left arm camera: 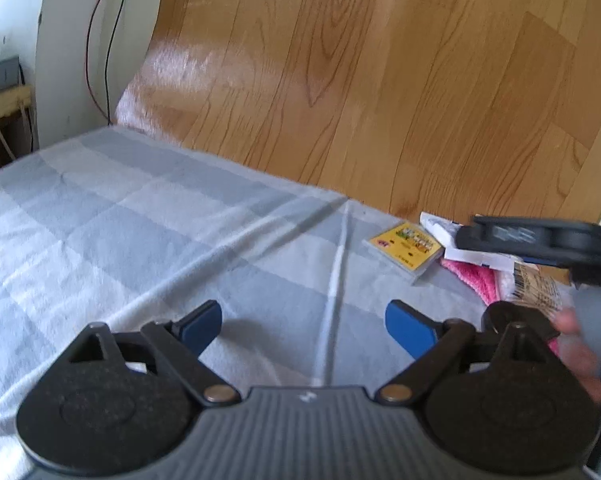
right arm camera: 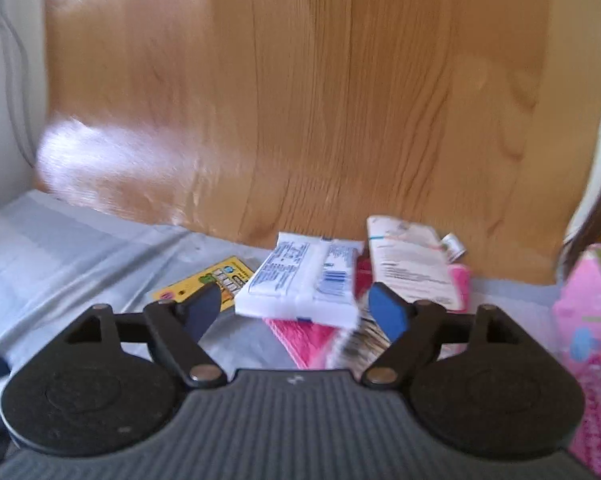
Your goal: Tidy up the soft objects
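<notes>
The right gripper (right arm camera: 296,312) has its blue-padded jaws spread wide and holds nothing; it hovers low over a pile on the bed, with the white plastic-wrapped tissue pack printed in blue (right arm camera: 300,284) lying just ahead, between the two pads. That pack looks light and squashy, its film likely slick, so a pinch across the short width near the middle should hold better than a nip at a loose sealed end. Beneath it lies a pink fluffy cloth (right arm camera: 304,340), limp and easily bunched, best taken by a gathered fold. Just right of the pack is a cream printed paper packet (right arm camera: 410,268), apparently flat and bendable, resting on more pink fabric. Left of the pack sits a yellow flat plastic card case (right arm camera: 204,284), which looks stiff and so probably does not belong with the soft things. At the far right edge stands a pink printed soft pack (right arm camera: 588,356), blurred.

The left gripper (left arm camera: 304,328) is likewise spread open and empty, poised over bare grey-and-white checked bedding (left arm camera: 140,220), well apart from the pile, which appears at the right of its view. Behind the bed rises a glossy wooden board (right arm camera: 320,100).
</notes>
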The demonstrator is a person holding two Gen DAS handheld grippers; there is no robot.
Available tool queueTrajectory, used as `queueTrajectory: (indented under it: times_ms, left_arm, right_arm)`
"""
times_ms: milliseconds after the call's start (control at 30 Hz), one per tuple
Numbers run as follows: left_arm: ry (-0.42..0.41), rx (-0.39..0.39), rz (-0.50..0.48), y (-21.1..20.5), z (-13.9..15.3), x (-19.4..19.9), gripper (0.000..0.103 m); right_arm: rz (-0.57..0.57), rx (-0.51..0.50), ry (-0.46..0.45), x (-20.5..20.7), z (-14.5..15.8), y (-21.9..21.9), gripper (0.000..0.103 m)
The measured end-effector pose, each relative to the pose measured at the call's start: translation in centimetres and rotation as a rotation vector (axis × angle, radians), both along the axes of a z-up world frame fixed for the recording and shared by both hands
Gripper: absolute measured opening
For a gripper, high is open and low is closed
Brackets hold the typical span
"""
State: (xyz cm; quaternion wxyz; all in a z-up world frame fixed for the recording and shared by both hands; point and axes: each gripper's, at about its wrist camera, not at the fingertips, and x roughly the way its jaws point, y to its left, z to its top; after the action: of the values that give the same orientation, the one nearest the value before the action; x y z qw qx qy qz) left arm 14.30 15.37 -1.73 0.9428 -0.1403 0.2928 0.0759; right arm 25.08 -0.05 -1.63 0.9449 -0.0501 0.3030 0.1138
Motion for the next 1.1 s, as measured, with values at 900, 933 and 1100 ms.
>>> queueTrajectory:
  times_ms: [900,933,1100]
  left_arm:
    - [-0.045,-0.203,-0.653,-6.7,0.1,-2.7,0.097]
    - [-0.028,-0.171,-0.703,-8.4,0.0,-3.1,0.097]
    - [0.029,-0.175,-0.844,-14.1,0.1,-5.3,0.097]
  right_arm:
    - [0.223,-0.117,-0.017,-30.7,-2.7,-21.1,0.083]
    - [0.187,-0.105,-0.028,-31.8,-2.9,-22.3,0.083]
    - [0.07,0.052,-0.035,-34.1,-3.2,-26.1,0.083]
